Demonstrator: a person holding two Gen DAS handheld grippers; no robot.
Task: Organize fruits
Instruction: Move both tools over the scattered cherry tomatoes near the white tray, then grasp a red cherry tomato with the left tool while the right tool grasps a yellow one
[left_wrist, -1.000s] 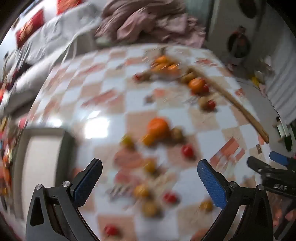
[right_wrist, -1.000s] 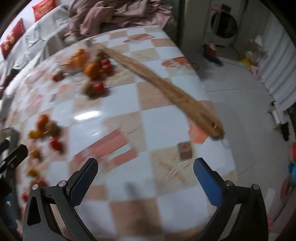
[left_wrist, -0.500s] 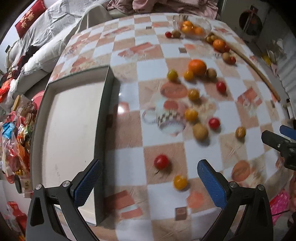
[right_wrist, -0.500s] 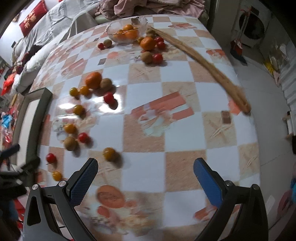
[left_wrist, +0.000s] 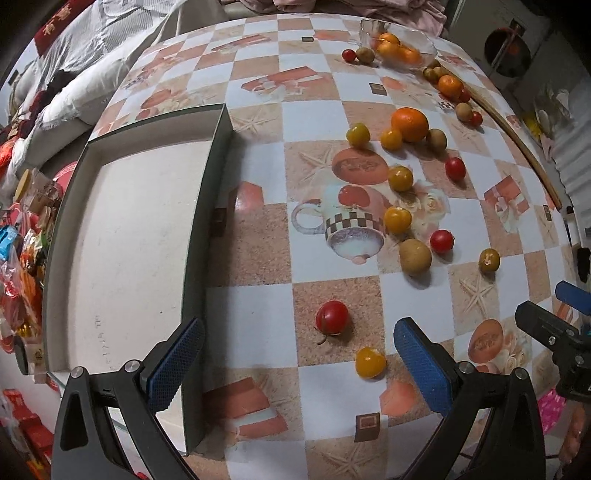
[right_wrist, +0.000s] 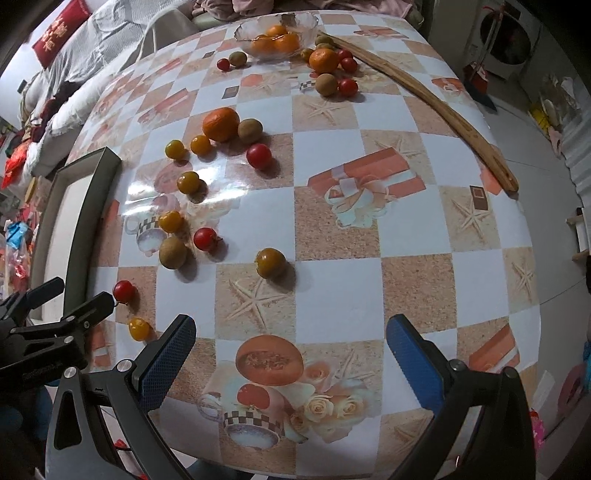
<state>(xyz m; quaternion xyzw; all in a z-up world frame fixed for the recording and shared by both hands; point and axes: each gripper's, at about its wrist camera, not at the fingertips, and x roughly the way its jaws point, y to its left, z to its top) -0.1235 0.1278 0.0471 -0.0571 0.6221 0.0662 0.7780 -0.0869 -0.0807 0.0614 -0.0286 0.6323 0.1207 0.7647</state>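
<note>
Above the checkered tablecloth, the left gripper and right gripper both hang wide open, holding nothing.
Nearest the left gripper lie a small red tomato and a yellow tomato; the shallow grey-rimmed white tray sits left; the clear glass bowl of oranges stands farthest.

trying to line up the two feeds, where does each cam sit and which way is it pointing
Left wrist: on the left gripper, facing across the table toward the tray and red tomato; right gripper at its right edge.
Right wrist: on the right gripper, facing the glass bowl; left gripper at lower left.
Shared: tomato, bowl, big orange.
</note>
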